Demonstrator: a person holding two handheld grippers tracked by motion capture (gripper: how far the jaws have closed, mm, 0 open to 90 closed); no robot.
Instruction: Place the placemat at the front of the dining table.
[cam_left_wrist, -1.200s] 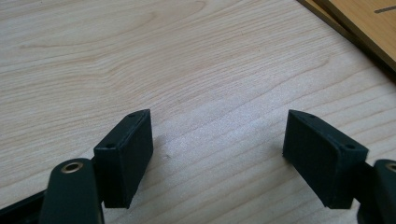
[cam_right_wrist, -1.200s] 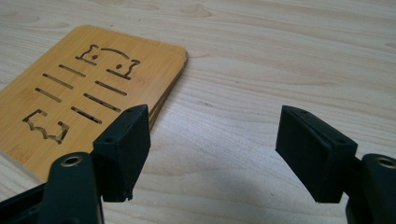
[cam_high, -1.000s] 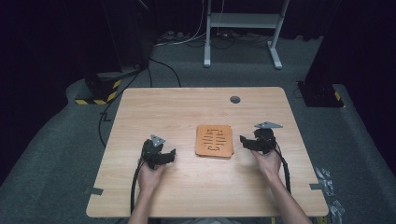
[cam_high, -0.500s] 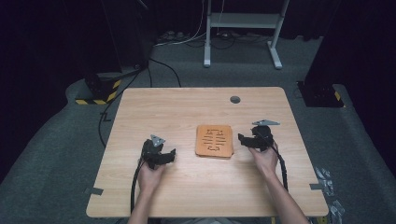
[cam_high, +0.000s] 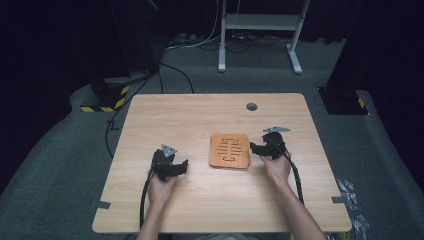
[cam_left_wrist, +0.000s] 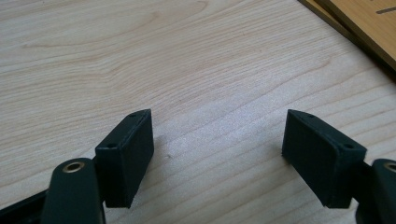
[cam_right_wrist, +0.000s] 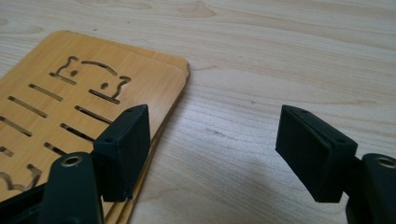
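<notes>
— What colour is the slotted wooden board (cam_high: 229, 150)?

— Warm orange-brown, with dark cut-out slots and curled shapes; it looks like two stacked layers at the edge.

— And the table (cam_high: 200, 120)?

— Pale wood with fine grain lines, plus one small dark grey disc (cam_high: 251, 106).

— The grippers?

— The left gripper (cam_high: 181, 166) and right gripper (cam_high: 254, 148) are black, each topped with a grey plate.

— The floor?

— Dark grey carpet (cam_high: 60, 150), probably; a yellow-and-black striped base (cam_high: 102, 107) sits there.

Stacked orange slotted wooden boards (cam_left_wrist: 369, 25) cut off at the left gripper view's top-right corner; cut-out shapes unreadable in the high view.
</notes>
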